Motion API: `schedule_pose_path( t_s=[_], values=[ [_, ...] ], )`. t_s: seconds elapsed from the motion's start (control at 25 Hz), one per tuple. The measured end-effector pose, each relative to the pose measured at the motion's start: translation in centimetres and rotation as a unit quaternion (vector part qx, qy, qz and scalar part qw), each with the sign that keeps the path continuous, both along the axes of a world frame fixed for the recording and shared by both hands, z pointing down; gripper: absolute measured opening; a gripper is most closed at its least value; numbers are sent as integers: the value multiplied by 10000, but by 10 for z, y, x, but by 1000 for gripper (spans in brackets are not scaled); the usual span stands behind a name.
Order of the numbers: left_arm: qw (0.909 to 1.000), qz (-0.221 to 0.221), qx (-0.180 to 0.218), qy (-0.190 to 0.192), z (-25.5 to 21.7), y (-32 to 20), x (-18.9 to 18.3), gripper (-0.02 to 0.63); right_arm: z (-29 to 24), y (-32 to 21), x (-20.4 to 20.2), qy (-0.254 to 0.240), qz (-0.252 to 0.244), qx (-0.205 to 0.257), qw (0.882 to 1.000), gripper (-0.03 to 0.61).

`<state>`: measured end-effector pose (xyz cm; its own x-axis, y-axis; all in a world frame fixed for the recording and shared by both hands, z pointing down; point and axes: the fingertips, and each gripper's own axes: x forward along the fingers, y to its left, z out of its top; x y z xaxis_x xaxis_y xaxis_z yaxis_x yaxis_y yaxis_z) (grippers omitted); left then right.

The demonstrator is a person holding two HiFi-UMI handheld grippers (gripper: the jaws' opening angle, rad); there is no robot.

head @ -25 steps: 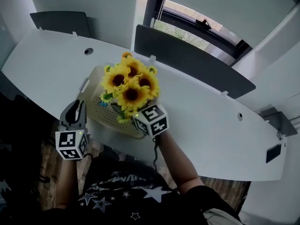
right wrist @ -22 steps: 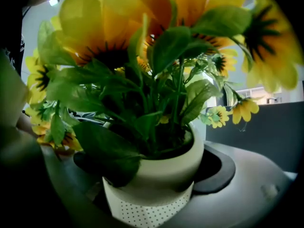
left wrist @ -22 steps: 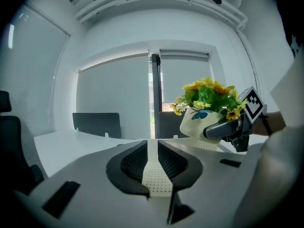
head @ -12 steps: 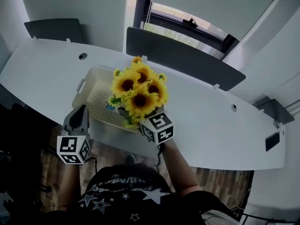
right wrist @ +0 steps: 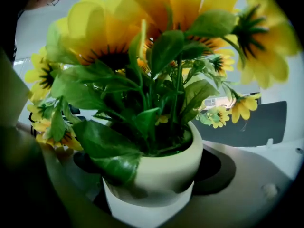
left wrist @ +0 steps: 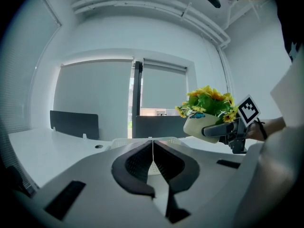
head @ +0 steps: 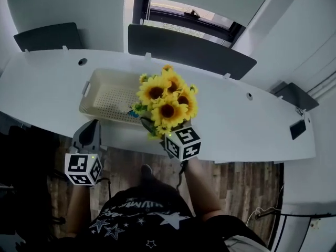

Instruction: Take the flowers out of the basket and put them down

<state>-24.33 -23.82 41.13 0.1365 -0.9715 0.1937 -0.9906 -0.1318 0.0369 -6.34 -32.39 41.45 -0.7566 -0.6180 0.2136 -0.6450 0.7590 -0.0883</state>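
Observation:
A bunch of yellow sunflowers (head: 165, 101) in a cream pot (right wrist: 161, 172) hangs in the air by the right end of the cream basket (head: 86, 96), over the white table's near edge. My right gripper (head: 160, 133) is shut on the pot, one pad on each side of it, with the blooms hiding its tips from above. The basket now lies empty on the table. My left gripper (head: 93, 125) is off the table's front edge, below the basket's left corner. Its jaws have just been closing and stand shut (left wrist: 152, 144) with nothing between them.
The long curved white table (head: 236, 125) runs left to right. Dark divider panels (head: 189, 49) stand along its far edge, with a window behind them. The wooden floor (head: 231, 188) lies below the near edge.
The right gripper has carried the potted flowers rightward out of the basket. The left gripper has drawn back from the basket's near left corner toward the person, and its jaws have closed.

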Motion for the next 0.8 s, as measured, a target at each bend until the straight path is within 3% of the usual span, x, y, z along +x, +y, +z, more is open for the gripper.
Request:
schedule_pose_path(
  t_s=[0.28,0.52,0.8],
  values=[
    [9971,747,120,-8,0,37,78,14,4,67,88,83,710,13,9974,526],
    [9901,1385,-83,198,16,14,95,14,15,65,100,514,1198,-79,9914,526],
    [9860,1637,-237,213,45,4,128,14,50,57,133,467,1533,-189,9869,526]
  ],
)
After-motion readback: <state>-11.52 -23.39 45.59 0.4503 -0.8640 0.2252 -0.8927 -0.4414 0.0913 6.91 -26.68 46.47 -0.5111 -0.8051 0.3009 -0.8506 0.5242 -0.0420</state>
